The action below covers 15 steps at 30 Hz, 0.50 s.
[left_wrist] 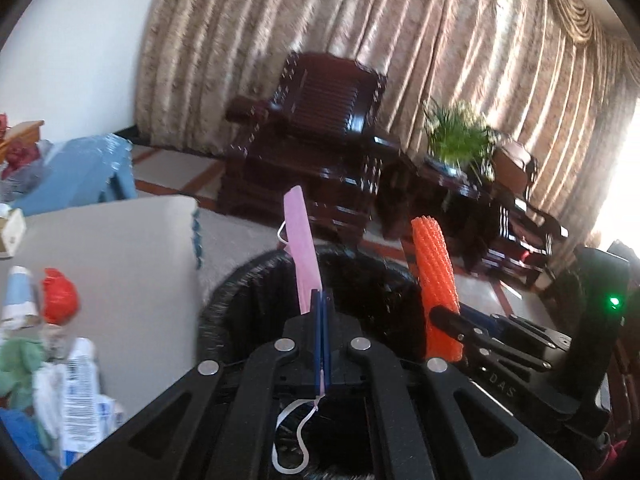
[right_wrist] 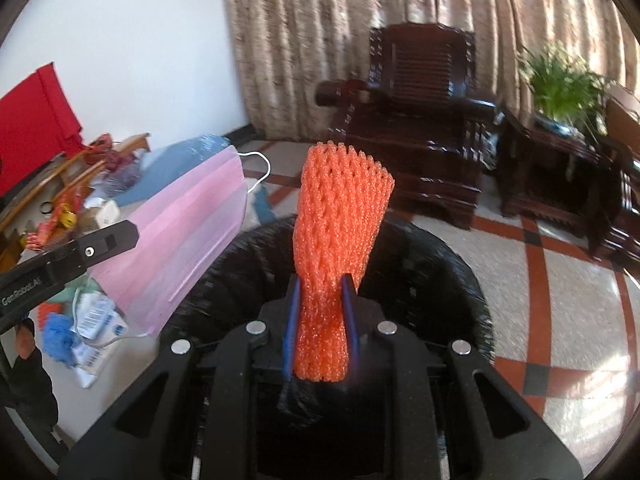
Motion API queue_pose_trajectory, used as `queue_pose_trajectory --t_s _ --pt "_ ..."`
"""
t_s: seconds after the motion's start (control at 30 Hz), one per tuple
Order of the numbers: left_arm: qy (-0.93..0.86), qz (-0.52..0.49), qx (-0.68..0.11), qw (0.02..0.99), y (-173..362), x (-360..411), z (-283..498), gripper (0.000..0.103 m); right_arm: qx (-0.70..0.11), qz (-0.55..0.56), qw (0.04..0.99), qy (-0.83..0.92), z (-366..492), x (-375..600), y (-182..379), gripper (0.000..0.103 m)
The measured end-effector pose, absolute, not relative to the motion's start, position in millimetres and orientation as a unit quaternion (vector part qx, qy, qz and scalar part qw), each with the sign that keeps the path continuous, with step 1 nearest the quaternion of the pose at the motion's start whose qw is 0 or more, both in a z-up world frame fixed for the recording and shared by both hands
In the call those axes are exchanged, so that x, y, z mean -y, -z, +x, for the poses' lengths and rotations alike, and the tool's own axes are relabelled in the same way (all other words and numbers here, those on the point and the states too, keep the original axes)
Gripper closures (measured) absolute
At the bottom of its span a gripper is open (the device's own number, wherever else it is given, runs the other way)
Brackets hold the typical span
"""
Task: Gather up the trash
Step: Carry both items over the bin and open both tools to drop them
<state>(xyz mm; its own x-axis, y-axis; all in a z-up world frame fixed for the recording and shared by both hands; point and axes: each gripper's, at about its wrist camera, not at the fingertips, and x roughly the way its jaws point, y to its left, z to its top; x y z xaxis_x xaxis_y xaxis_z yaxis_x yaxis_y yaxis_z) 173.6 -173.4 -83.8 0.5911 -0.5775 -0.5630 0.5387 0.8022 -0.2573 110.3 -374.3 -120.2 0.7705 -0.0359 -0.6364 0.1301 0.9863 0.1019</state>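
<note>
Both grippers held trash over the bin.

The left gripper [left_wrist: 322,300] was clamped tight on a pink mask [left_wrist: 301,248], its fingers all but touching; the right gripper [right_wrist: 320,292] was closed partway, squeezing an orange foam net [right_wrist: 340,216]. Both pieces stood above the black-lined bin [right_wrist: 440,264], with more trash on the table [left_wrist: 120,248] to the left. The mask's loose loop [left_wrist: 290,436] hung by the linkage and could snag on release; the light net might drift past the rim.

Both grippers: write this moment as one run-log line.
left gripper: shut on mask | right gripper: shut on foam net | both above bin
</note>
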Motion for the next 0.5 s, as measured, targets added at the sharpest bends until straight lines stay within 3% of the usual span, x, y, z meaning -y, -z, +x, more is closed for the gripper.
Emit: queue_pose_trajectory --t_s 0.07,0.17,0.23,0.3,0.37,0.43,0.5 --pt "0.320 -0.026 -0.340 0.884 95 187 178 0.102 -0.347 0.070 0.934 0.051 112 381 133 0.083" --pt "0.328 -0.021 -0.359 0.874 108 199 183 0.099 -0.358 0.071 0.929 0.064 112 381 142 0.072" --pt "0.328 -0.022 -0.369 0.870 113 204 185 0.088 -0.362 0.068 0.927 0.072 110 382 148 0.063" --pt "0.326 -0.028 -0.368 0.870 113 197 184 0.064 -0.363 0.068 0.926 0.078 106 381 152 0.053" --pt "0.318 -0.030 -0.359 0.877 109 183 180 0.057 -0.359 0.070 0.927 0.088 102 379 152 0.028" --pt "0.307 -0.026 -0.351 0.884 105 172 177 0.049 -0.352 0.071 0.929 0.092 99 376 148 0.014" --pt "0.288 -0.022 -0.334 0.897 96 154 171 0.038 -0.343 0.073 0.932 0.089 98 371 141 0.009"
